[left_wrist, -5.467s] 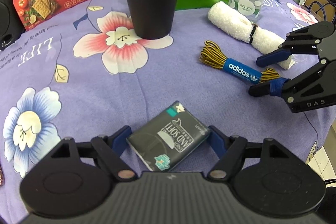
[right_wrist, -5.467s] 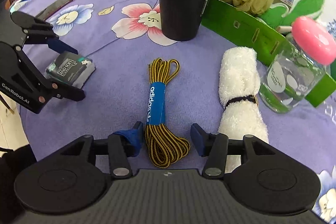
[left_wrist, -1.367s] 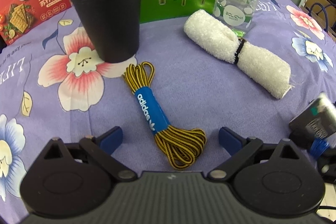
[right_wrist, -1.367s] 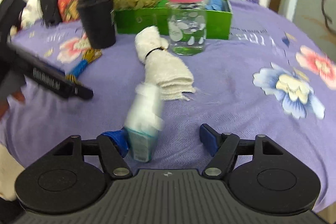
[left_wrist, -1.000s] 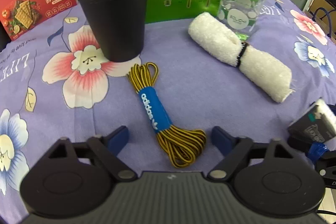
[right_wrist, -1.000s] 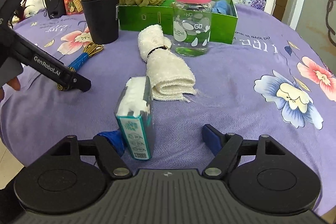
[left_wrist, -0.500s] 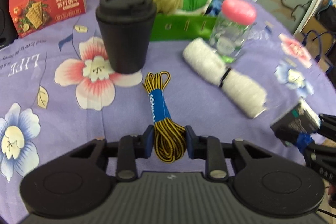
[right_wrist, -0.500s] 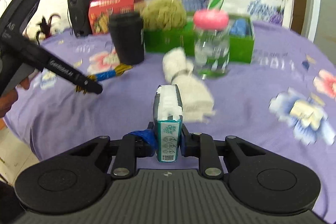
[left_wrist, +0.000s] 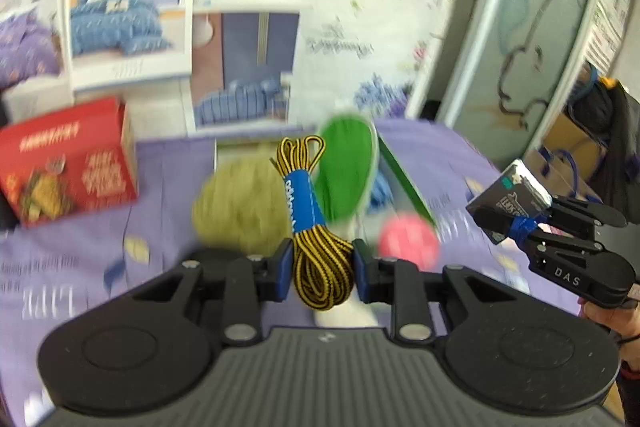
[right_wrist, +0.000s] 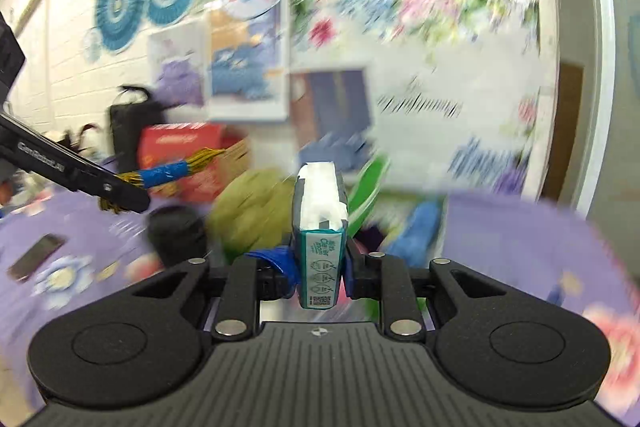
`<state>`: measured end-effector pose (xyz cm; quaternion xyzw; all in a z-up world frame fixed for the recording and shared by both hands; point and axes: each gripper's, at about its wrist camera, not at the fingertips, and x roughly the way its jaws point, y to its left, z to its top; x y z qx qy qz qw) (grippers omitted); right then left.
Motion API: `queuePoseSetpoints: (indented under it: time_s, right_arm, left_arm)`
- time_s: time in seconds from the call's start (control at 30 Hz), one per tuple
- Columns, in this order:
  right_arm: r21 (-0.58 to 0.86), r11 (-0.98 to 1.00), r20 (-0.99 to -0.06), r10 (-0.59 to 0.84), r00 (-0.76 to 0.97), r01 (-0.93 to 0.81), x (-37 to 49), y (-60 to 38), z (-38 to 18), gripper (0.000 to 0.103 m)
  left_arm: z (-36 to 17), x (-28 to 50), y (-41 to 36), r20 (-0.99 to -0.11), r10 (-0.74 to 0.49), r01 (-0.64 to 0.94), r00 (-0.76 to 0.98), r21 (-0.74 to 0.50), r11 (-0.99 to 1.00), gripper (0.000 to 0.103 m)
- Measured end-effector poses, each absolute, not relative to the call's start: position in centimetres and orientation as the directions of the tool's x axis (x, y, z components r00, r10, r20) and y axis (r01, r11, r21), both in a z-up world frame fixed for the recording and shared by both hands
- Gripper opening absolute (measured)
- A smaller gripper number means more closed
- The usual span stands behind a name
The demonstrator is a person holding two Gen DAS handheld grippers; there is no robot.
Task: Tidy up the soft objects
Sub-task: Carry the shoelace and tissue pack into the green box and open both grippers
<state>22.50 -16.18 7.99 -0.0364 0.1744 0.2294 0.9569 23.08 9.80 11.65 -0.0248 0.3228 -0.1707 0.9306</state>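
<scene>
My left gripper (left_wrist: 320,269) is shut on a bundle of black-and-yellow shoelaces (left_wrist: 316,255) with a blue band, held in the air above the purple flowered tablecloth (left_wrist: 80,259). My right gripper (right_wrist: 320,267) is shut on a dark tissue pack (right_wrist: 320,227) with a teal end, standing upright between the pads. In the left wrist view that pack (left_wrist: 510,199) hangs at the right in the other gripper (left_wrist: 516,227). The right wrist view shows the shoelaces (right_wrist: 168,173) at the left. Behind both lies the green box (left_wrist: 404,183) with an olive bath sponge (left_wrist: 240,207) and a green mitt (left_wrist: 348,171).
A red cracker box (left_wrist: 68,171) stands at the back left. A pink jar lid (left_wrist: 408,243) shows blurred below the laces. A black cup (right_wrist: 176,231), a black speaker (right_wrist: 128,131) and a phone (right_wrist: 34,255) are on the cloth. The wall with posters is behind.
Both grippers closed, the left on the shoelaces and the right on the tissue pack, then lifted them off the cloth toward the green box. The views now tilt up to the wall.
</scene>
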Motion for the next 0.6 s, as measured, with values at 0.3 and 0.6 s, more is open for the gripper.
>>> queuePoseSetpoints:
  time_s: [0.3, 0.6]
  right_arm:
    - [-0.025, 0.899, -0.470, 0.376, 0.799, -0.438, 34.9, -16.1, 7.1, 0.008]
    - [0.034, 0.909, -0.477, 0.379, 0.793, -0.415, 37.2, -16.2, 6.6, 0.017]
  left_arm:
    - [11.3, 36.1, 6.3, -0.644, -0.262, 0.228, 0.719, -0.136, 0.964, 0.027]
    - [10.2, 38.0, 5.9, -0.652, -0.210, 0.192, 0.728, -0.100, 0.976, 0.070]
